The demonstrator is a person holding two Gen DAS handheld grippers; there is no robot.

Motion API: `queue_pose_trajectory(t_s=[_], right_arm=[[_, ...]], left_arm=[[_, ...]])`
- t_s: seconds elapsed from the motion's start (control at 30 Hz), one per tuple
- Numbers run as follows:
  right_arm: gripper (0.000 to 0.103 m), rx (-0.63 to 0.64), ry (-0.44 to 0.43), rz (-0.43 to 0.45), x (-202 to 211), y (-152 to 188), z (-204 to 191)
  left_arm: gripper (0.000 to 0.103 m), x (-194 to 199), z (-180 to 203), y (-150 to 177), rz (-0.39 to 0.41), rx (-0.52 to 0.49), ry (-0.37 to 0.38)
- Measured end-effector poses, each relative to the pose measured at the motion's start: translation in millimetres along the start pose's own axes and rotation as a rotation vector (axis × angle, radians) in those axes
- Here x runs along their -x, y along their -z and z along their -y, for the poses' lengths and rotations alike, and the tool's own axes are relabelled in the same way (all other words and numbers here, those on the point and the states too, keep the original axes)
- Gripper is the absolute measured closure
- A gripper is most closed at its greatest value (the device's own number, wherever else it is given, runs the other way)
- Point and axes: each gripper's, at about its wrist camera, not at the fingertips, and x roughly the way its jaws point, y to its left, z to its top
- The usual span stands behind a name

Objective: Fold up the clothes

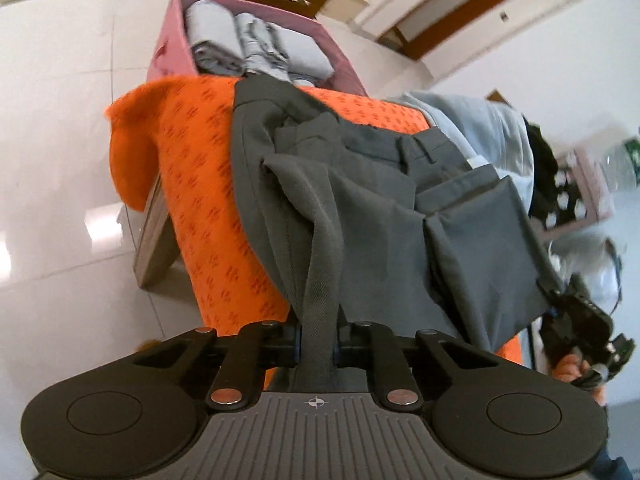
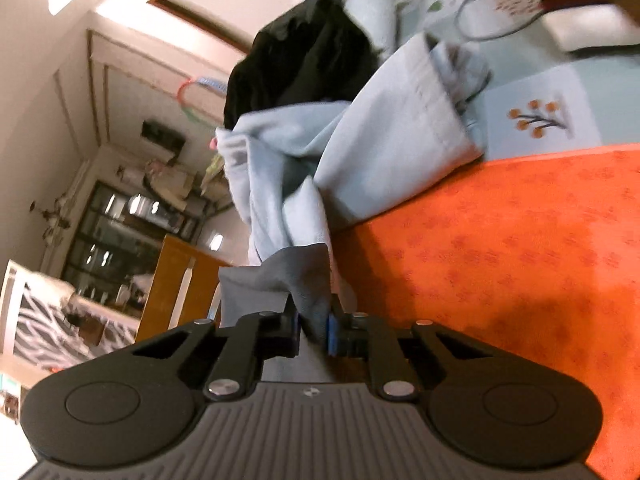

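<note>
Dark grey trousers lie rumpled on the orange cloth, unfolded. My left gripper pinches one bunched edge, my right gripper another. Pale blue garment and black one wait further right. Far pink bin already holds folded grey clothes.
</note>
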Motion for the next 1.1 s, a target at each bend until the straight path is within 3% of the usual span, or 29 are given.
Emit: queue_pose_trajectory(t_s=[0.07, 0.27, 0.53, 0.7, 0.93, 1.1], right_arm=[[0.098, -0.003, 0.026, 0.027, 18, 4, -3], [0.098, -0.046, 0.105, 0.131, 78, 27, 7], [0.098, -0.216, 0.243, 0.347, 165, 90, 40], [0.098, -0.347, 0.358, 0.532, 226, 147, 53], [0.098, -0.505, 0.520, 0.783, 310, 254, 49], [0.098, -0.594, 0.576, 0.858, 330, 316, 51]], left_arm=[[0.087, 2, 9, -14, -0.031, -0.046, -0.013], [0.088, 0, 28, -43, -0.116, -0.205, 0.011], [0.088, -32, 68, -59, -0.309, -0.420, 0.082], [0.088, -57, 107, -57, -0.455, -0.615, 0.163], [0.088, -91, 156, -36, -0.640, -0.863, 0.271], [0.088, -115, 177, -28, -0.711, -0.963, 0.299]])
